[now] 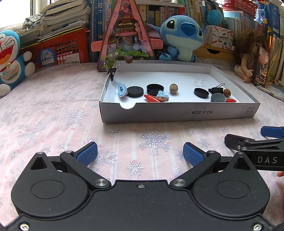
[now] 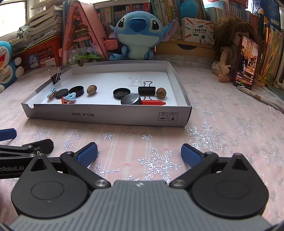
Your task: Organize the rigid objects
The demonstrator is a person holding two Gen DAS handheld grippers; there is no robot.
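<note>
Both claws, left claw [image 1: 140, 153] and right claw [image 2: 139, 153], wide and empty before white tray [image 1: 177, 113]

A pink tablecloth [image 1: 53, 113] patterned with silver snowflakes is spread over the surface. Packed bookshelves [image 2: 204, 10] are ranged along the back, with stacked books [image 1: 65, 16] at the left. Daylight is admitted through a window [image 1: 14, 12].

Box [image 2: 110, 117] on tablecloth [image 2: 221, 124], ahead of both grippers; clips, lids, nuts inside. Plush toy [image 2: 138, 32] and bookshelf [image 2: 177, 10] behind box.
</note>
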